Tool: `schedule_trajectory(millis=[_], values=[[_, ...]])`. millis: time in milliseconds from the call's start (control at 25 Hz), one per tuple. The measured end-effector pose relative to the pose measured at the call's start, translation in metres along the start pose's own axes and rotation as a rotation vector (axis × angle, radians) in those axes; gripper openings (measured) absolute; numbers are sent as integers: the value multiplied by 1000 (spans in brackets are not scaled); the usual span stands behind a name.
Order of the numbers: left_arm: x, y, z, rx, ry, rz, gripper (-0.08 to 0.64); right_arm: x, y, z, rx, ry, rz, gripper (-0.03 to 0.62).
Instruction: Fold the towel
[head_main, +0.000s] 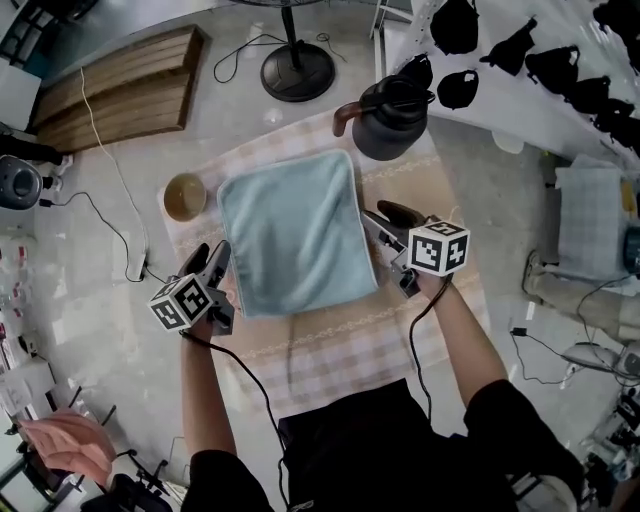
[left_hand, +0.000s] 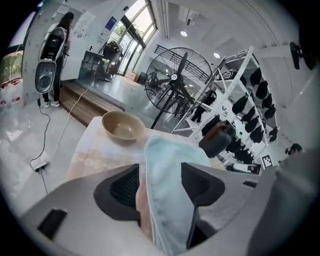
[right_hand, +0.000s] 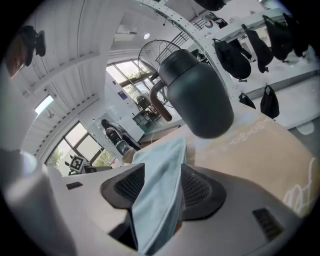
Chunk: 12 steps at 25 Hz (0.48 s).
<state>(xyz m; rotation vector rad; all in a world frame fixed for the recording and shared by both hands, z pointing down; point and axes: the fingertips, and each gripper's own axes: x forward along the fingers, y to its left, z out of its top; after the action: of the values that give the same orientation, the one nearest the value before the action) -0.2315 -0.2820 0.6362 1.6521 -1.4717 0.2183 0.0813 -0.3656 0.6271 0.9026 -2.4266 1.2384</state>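
One checked cloth (head_main: 330, 360) lies under the towel (head_main: 295, 232), light blue, folded flat. Dark jug (head_main: 392, 120) stands just past the towel's far right corner. Left gripper (head_main: 212, 250) sits at the towel's near left corner and right gripper (head_main: 378, 218) at its right edge; both have jaws spread, towel edge loose between. Tan bowl (head_main: 185, 196) sits just left of the towel.
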Motion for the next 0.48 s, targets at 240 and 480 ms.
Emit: schedule_trajectory(millis=[240,480], values=[[-35,-13,-71,88,76,-34,245,-40,11,-76,-154,130,-16,209],[-61,-19,-129,159,129,-63,245,-56,29,-126,-218,185,-24,209]])
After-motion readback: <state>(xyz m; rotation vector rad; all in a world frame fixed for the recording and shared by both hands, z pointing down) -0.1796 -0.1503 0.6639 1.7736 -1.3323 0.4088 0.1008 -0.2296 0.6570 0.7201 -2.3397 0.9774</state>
